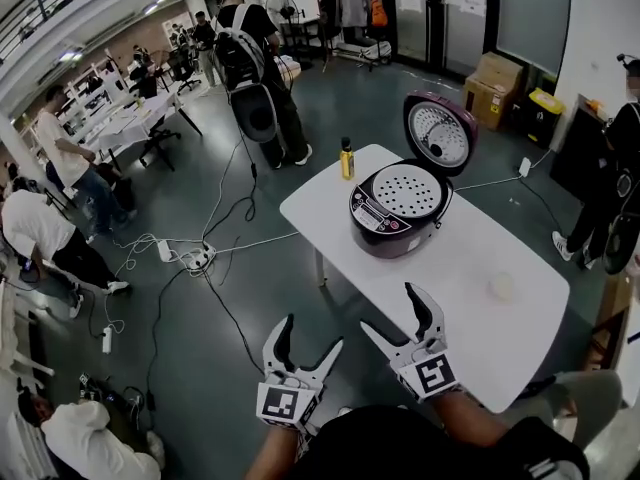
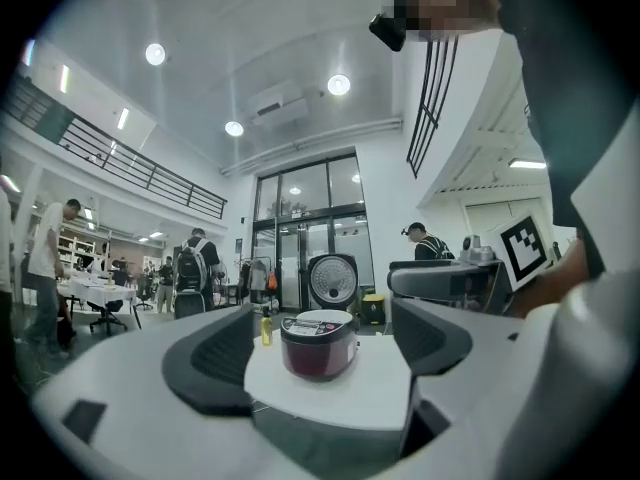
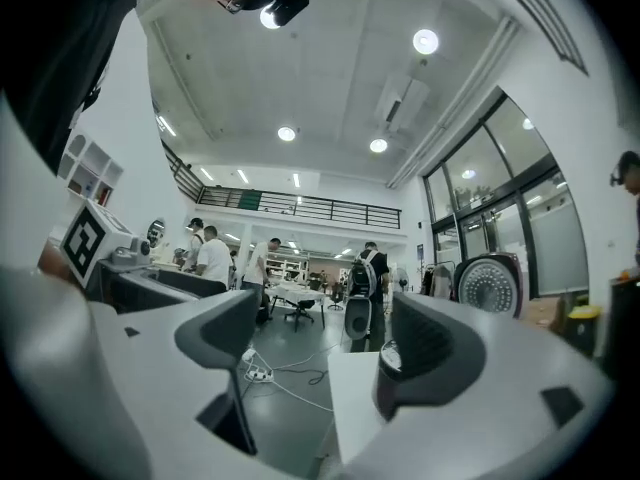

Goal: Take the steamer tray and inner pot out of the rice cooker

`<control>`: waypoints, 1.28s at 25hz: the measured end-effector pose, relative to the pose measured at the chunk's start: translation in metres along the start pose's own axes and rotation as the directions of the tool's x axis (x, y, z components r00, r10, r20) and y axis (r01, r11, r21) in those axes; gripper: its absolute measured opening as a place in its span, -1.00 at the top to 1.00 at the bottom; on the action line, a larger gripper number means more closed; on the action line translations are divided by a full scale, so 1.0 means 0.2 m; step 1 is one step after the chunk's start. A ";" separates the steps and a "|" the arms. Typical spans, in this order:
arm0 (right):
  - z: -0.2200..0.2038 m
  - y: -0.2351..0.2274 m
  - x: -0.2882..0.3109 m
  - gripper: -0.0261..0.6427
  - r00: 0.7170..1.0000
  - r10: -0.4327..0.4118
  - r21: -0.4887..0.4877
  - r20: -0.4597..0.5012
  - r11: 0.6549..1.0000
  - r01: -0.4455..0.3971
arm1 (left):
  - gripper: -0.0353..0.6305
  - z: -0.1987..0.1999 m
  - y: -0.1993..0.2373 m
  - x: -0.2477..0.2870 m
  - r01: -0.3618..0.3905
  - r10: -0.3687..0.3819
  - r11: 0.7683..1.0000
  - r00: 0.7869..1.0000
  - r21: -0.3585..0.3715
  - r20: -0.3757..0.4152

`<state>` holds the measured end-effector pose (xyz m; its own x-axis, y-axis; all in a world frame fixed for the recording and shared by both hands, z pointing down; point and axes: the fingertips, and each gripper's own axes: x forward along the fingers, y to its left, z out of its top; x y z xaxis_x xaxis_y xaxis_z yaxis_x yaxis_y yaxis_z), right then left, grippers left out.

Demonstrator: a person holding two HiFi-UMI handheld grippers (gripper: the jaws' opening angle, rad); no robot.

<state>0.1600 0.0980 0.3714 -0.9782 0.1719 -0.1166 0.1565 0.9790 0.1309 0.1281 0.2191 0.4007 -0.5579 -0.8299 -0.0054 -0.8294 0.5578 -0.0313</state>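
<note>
A dark maroon rice cooker (image 1: 378,218) stands on the white table (image 1: 470,298) with its lid (image 1: 440,133) swung up. The white perforated steamer tray (image 1: 405,190) sits in its mouth and hides the inner pot. My left gripper (image 1: 312,336) hovers short of the table's near edge, open and empty. My right gripper (image 1: 390,310) is over the near edge, also open and empty. In the left gripper view the rice cooker (image 2: 318,343) shows far off between the open jaws of the left gripper (image 2: 322,368). In the right gripper view the right jaw of the right gripper (image 3: 320,353) half hides the rice cooker (image 3: 388,358).
A yellow bottle (image 1: 347,158) stands at the table's far corner, and a small pale round thing (image 1: 500,286) lies at the right. Cables and a power strip (image 1: 195,258) trail on the floor at the left. Several people stand or sit around the room; cardboard boxes (image 1: 490,86) are behind.
</note>
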 end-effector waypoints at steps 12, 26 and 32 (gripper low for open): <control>-0.07 0.03 0.11 -0.85 0.994 -0.112 -0.037 -0.003 0.993 0.112 | -0.89 -0.04 0.24 -0.02 -0.007 0.007 0.999 1.000 0.048 0.000; -0.19 -0.22 0.50 -0.85 0.987 -0.159 -0.045 -0.012 0.986 0.158 | -0.88 -0.12 0.50 0.43 0.058 -0.055 0.997 0.997 0.051 -0.045; -0.29 -0.47 0.69 -0.85 0.979 -0.196 -0.039 -0.050 0.980 0.195 | -0.88 -0.15 0.60 0.77 0.094 -0.094 0.996 0.992 -0.008 -0.079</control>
<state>0.0032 0.0240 0.4008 -0.9955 -0.0294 -0.0903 -0.0422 0.9887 0.1438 -0.0582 0.1594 0.4264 -0.4778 -0.8751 0.0765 -0.8783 0.4775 -0.0235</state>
